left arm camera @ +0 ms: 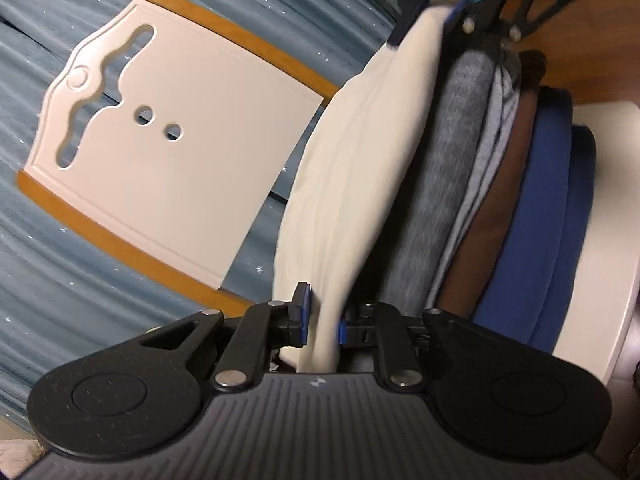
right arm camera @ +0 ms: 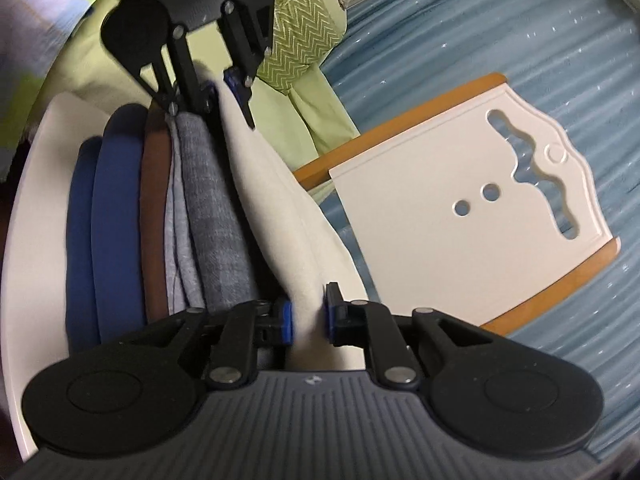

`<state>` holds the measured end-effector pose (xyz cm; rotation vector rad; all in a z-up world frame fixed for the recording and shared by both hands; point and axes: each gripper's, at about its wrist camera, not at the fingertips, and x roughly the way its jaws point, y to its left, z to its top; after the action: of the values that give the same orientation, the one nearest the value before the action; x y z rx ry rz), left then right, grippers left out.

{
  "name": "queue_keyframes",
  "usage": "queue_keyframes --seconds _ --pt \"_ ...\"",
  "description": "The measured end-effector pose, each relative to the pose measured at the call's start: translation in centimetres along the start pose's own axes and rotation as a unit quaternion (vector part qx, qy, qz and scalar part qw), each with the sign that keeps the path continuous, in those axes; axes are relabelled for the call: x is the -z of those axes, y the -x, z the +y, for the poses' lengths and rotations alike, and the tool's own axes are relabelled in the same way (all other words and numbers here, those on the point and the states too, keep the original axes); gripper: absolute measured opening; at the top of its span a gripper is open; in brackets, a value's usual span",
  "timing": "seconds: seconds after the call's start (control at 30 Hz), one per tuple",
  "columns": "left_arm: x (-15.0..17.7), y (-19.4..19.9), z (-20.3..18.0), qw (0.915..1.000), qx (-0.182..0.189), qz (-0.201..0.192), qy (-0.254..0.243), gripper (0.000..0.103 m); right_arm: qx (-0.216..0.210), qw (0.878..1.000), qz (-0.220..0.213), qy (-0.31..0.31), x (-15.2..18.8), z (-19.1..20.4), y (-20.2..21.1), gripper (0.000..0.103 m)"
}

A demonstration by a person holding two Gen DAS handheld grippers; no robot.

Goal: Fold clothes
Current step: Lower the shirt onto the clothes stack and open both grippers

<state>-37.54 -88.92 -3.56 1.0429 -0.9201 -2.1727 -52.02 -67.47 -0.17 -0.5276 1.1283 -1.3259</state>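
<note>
A folded cream garment (left arm camera: 360,168) hangs between my two grippers, beside a stack of folded clothes (left arm camera: 520,200) in grey, brown and blue on a white round table (left arm camera: 600,240). My left gripper (left arm camera: 323,320) is shut on one end of the cream garment. My right gripper (right arm camera: 310,316) is shut on the other end of the cream garment (right arm camera: 280,200). Each gripper shows at the far end in the other's view: the right one (left arm camera: 452,20), the left one (right arm camera: 228,84). The stack also shows in the right wrist view (right arm camera: 160,208).
A white folding board with orange edges (left arm camera: 160,140) lies on a blue ribbed bedspread (left arm camera: 60,280); it also shows in the right wrist view (right arm camera: 460,208). Green cushions (right arm camera: 304,40) lie beyond the stack. A wooden floor (left arm camera: 580,60) shows behind the table.
</note>
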Motion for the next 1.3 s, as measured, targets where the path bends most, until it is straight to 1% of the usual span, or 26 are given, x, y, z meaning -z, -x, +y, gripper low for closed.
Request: queue_keyframes --seconds 0.07,0.17,0.2,0.23,0.3,0.37,0.43,0.47,0.53,0.57,0.6,0.63,0.67,0.7,0.73,1.03,1.23,1.3 --pt "0.8 0.3 0.0 1.0000 -0.002 0.003 0.002 0.019 0.010 1.000 0.006 0.003 0.4 0.2 1.0 0.015" --pt "1.7 0.8 -0.3 1.0000 0.005 0.007 0.004 0.009 0.019 1.000 0.009 0.006 0.4 0.5 2.2 0.016" --pt "1.6 0.8 -0.3 0.9999 0.007 0.008 0.006 0.006 0.016 1.000 0.011 0.005 0.4 0.6 2.7 0.015" --pt "1.6 0.6 -0.2 0.9999 0.006 0.008 0.007 0.005 0.013 1.000 0.012 0.004 0.3 0.6 3.3 0.014" --pt "1.5 0.2 0.1 0.9999 -0.002 0.011 -0.001 0.005 0.012 1.000 0.020 0.001 0.2 0.6 3.2 0.011" --pt "1.3 0.6 0.4 0.9997 -0.020 0.007 -0.008 0.004 0.014 1.000 0.023 0.005 0.1 0.4 3.2 0.011" --pt "1.2 1.1 0.7 0.9993 -0.037 0.002 -0.010 0.004 0.031 0.999 0.021 0.036 -0.1 -0.1 2.3 0.010" --pt "1.1 1.1 1.0 0.9992 -0.039 0.001 -0.008 0.004 0.058 0.997 0.013 0.057 -0.2 -0.5 2.2 0.010" --pt "1.3 1.1 0.6 0.9993 -0.034 0.003 -0.013 0.004 0.081 0.994 0.004 0.073 -0.3 -0.9 1.9 0.010" --pt "1.5 1.0 0.2 0.9994 -0.030 0.005 -0.018 0.004 0.078 0.994 0.004 0.077 -0.1 -0.9 2.0 0.010" --pt "1.8 0.9 -0.3 0.9994 -0.025 0.008 -0.022 0.004 0.061 0.995 0.010 0.080 0.2 -0.5 2.0 0.010" --pt "2.2 0.8 -1.1 0.9995 -0.017 0.011 -0.025 0.004 0.055 0.995 0.011 0.082 0.3 -0.2 1.9 0.010" --pt "2.4 0.8 -1.7 0.9995 -0.014 0.013 -0.026 0.004 0.031 0.994 0.017 0.101 1.1 1.4 1.9 0.010" --pt "2.3 0.8 -2.0 0.9995 -0.016 0.013 -0.024 0.003 0.022 0.993 0.019 0.111 1.7 2.5 1.9 0.010" --pt "2.1 0.7 -2.2 0.9995 -0.018 0.012 -0.023 0.003 0.022 0.993 0.017 0.114 2.0 2.9 2.0 0.010" --pt "2.6 2.7 -3.0 0.9998 -0.021 0.008 0.002 0.003 0.038 0.995 0.015 0.086 2.7 3.6 3.8 0.012" --pt "2.6 3.7 -3.8 0.9995 -0.028 0.013 0.006 0.004 0.045 0.997 0.023 0.053 2.7 3.5 4.3 0.014" --pt "2.7 4.2 -3.9 0.9994 -0.029 0.016 0.009 0.005 0.048 0.998 0.033 0.039 2.9 3.3 4.7 0.014"
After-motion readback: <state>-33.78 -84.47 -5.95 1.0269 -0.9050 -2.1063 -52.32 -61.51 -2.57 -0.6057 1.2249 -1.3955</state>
